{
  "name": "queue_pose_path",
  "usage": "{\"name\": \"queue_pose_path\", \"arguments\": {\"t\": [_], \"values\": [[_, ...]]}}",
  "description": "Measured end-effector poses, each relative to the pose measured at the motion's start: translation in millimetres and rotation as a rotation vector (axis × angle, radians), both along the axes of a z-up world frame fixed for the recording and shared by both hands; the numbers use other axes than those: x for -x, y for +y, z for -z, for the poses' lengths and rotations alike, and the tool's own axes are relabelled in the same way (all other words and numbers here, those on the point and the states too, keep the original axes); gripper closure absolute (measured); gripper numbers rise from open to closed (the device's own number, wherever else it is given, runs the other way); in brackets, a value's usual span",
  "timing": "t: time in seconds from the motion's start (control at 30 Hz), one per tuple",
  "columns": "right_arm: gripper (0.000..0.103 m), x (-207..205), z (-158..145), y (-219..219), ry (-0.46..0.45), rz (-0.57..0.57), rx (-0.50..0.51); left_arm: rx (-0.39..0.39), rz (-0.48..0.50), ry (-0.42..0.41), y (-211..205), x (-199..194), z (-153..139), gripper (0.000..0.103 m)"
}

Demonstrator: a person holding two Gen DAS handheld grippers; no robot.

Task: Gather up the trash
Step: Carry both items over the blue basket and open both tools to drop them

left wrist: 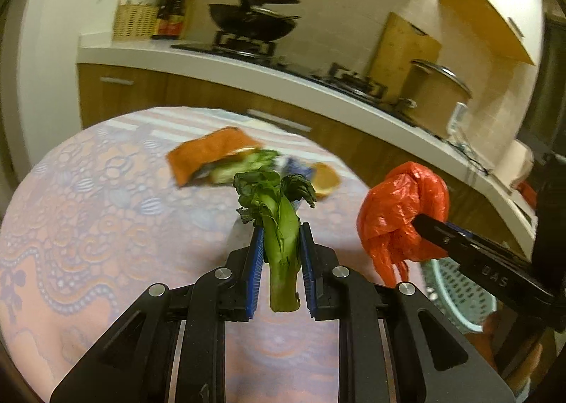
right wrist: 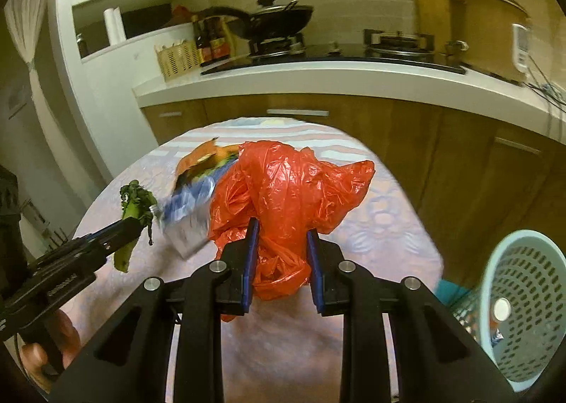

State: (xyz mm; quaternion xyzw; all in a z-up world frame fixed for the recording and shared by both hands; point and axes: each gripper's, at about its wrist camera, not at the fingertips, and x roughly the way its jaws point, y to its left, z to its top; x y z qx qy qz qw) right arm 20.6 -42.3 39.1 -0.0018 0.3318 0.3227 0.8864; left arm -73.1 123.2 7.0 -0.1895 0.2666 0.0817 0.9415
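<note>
The left gripper (left wrist: 281, 254) squeezes a green stalk (left wrist: 279, 226) mid-frame, and the right gripper (right wrist: 283, 261) squeezes a red bag (right wrist: 283, 183), with the basket (right wrist: 523, 297) lower right.

The table (left wrist: 88, 226) stands before the counter (left wrist: 198, 59). A wrapper (left wrist: 208, 155), leaves and a peel (left wrist: 325, 178) lie together near the table's far edge. The vegetable stalk (left wrist: 279, 236), in the left gripper (left wrist: 281, 243), hangs above the table's middle; the plastic bag (right wrist: 283, 190), in the right gripper (right wrist: 283, 243), is right of it. A basket (right wrist: 523, 307) sits below the table's right edge.
</note>
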Motion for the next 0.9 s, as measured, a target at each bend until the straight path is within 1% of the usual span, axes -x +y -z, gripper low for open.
{"name": "queue_pose_path", "arguments": {"t": [0.23,0.43,0.7,0.8,0.9], "values": [[0.081,-7,-4,-57,-0.012,0.114,-0.023,-0.011,0.098,0.003,-42,-8,-3,0.085],[0.081,-11,-9,-111,-0.030,0.215,-0.044,-0.025,0.201,-0.013,-82,-28,-7,0.085],[0.081,-22,-5,-188,-0.019,0.388,-0.018,-0.069,0.371,-0.018,-152,-74,-14,0.085],[0.081,-26,1,-220,-0.002,0.457,-0.012,-0.092,0.432,-0.020,-182,-91,-15,0.084],[0.081,-29,10,-247,0.017,0.517,-0.012,-0.091,0.485,-0.016,-208,-109,-14,0.084]]}}
